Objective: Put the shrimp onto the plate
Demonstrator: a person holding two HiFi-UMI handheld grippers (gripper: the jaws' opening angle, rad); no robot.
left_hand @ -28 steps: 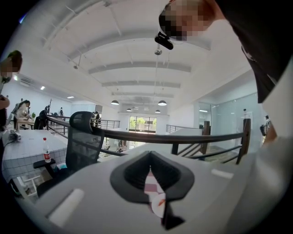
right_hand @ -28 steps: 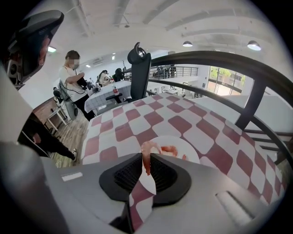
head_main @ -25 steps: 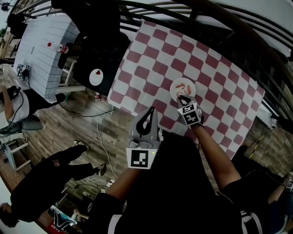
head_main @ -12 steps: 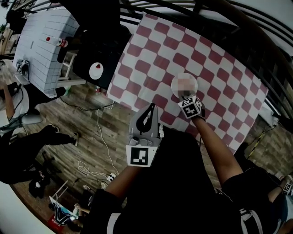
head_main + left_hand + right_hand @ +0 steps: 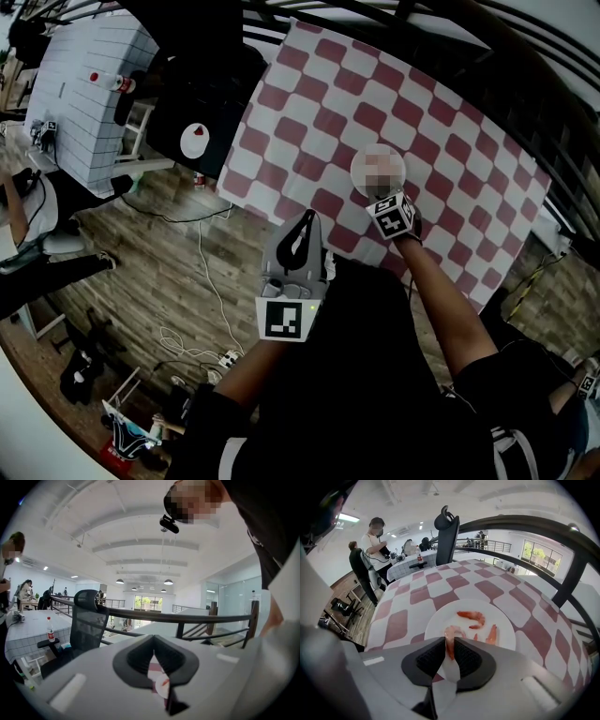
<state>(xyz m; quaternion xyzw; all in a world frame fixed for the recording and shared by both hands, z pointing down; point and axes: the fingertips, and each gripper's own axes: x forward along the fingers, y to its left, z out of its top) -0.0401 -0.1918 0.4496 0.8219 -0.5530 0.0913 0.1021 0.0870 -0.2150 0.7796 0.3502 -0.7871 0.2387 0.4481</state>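
While the person is looking down at the red-and-white checked tablecloth (image 5: pixel 309 122), the right gripper (image 5: pixel 449 641) is pinching a pink shrimp (image 5: pixel 450 631) tight between its jaws. It is holding this shrimp right over the near edge of the white plate (image 5: pixel 440 618). I cannot tell if the shrimp is touching the plate. A curled shrimp (image 5: pixel 471 616) is lying near the middle of the plate, and a straight shrimp (image 5: pixel 492 633) is lying just beside it. The left gripper (image 5: pixel 305 225) is hanging well apart from the plate, out by the near edge of the tablecloth. Its jaws are pressing together with nothing in them.
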